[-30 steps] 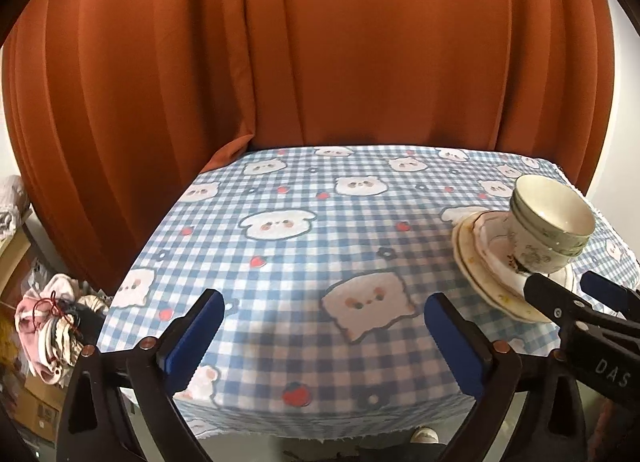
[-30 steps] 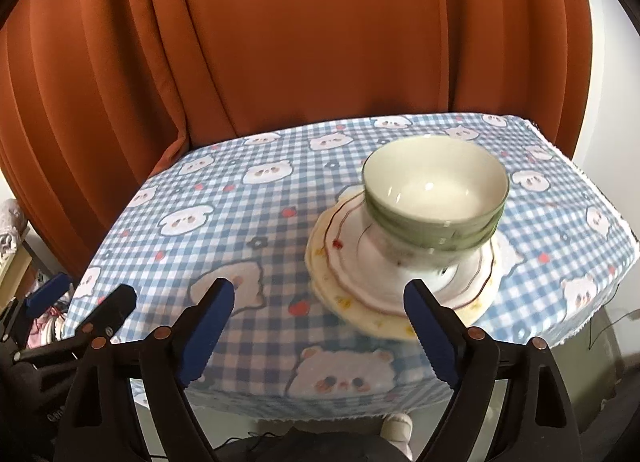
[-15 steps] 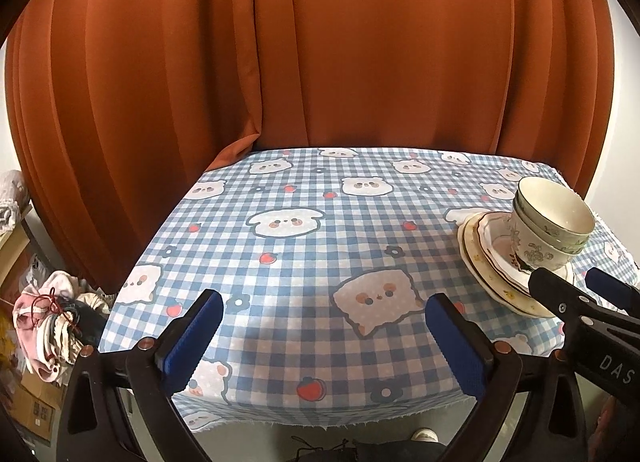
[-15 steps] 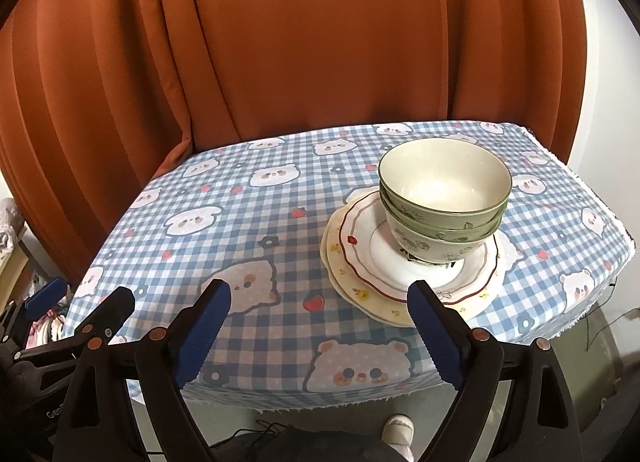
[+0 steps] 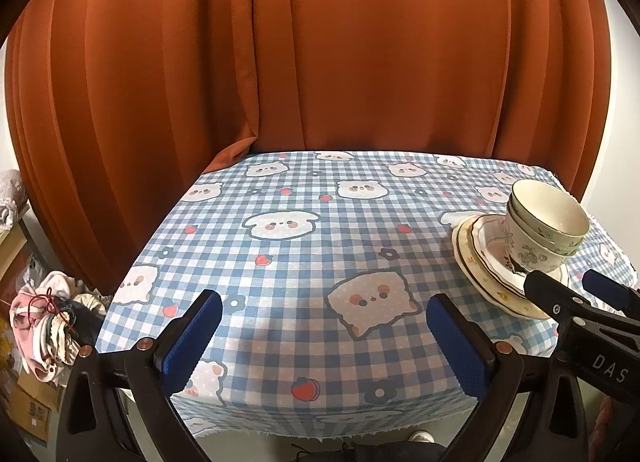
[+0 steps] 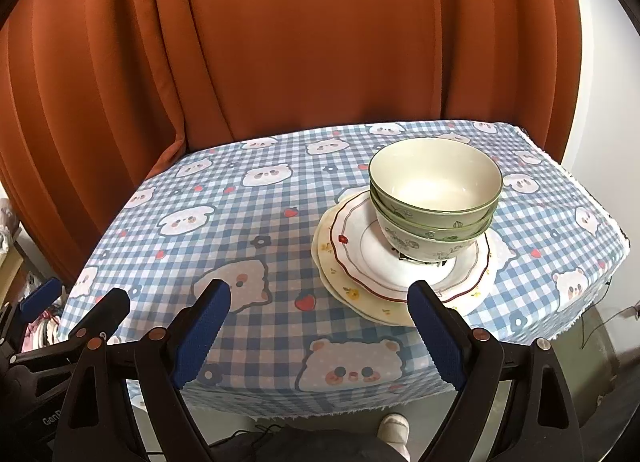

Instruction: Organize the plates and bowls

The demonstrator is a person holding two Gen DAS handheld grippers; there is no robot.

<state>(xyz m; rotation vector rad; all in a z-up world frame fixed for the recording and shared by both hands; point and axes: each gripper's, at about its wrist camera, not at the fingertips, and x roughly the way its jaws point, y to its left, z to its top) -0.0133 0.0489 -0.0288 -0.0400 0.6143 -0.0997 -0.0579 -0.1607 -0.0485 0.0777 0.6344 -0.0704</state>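
Observation:
Nested green-rimmed bowls (image 6: 436, 197) stand on a white red-rimmed plate (image 6: 360, 250), which lies on a cream plate (image 6: 340, 282), at the right of the table. The stack also shows in the left wrist view (image 5: 536, 238). My right gripper (image 6: 320, 334) is open and empty, held in front of and below the stack, over the table's near edge. My left gripper (image 5: 324, 342) is open and empty over the near left part of the table. The right gripper's fingers (image 5: 560, 302) show at the right of the left wrist view.
The table wears a blue checked cloth with bear prints (image 5: 320, 242). An orange curtain (image 5: 320, 61) hangs close behind it. A heap of clothes (image 5: 44, 326) lies on the floor to the left. A white wall (image 6: 600, 61) stands at the right.
Both grippers have drawn back from the table toward me and risen a little. The stack looks smaller and farther. Both stay open and nothing on the table has moved.

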